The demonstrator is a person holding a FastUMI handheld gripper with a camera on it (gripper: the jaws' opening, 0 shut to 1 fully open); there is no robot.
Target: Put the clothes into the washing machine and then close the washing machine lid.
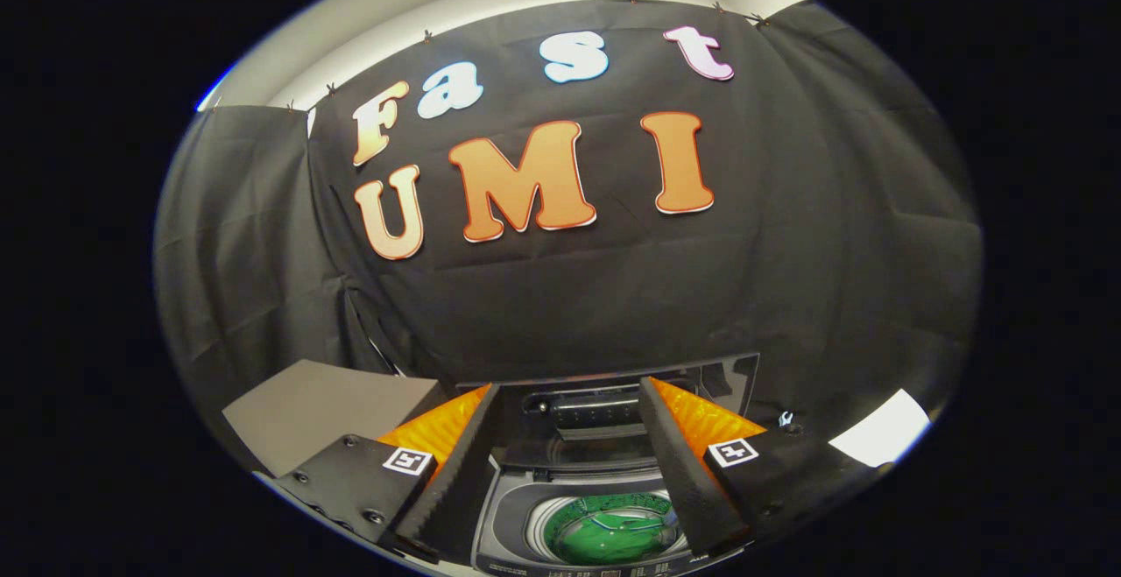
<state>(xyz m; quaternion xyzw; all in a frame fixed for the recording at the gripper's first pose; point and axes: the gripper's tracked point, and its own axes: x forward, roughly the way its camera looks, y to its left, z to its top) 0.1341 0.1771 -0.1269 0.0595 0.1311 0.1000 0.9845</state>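
- Hovering over the washing machine point(517, 507), we hold the gripper point(569, 454) with its fingers spread wide and nothing between the pads.
- We see green clothes point(613, 533) already lying down in the drum, below and between the fingers.
- We judge the loading step done, so closing is in hand.
- The lid point(604, 384) stands raised at the back, just beyond the fingertips point(652, 389).
- Next, we reckon, we need to reach forward, catch the lid's top edge and swing it down over the opening without snagging the cloth.
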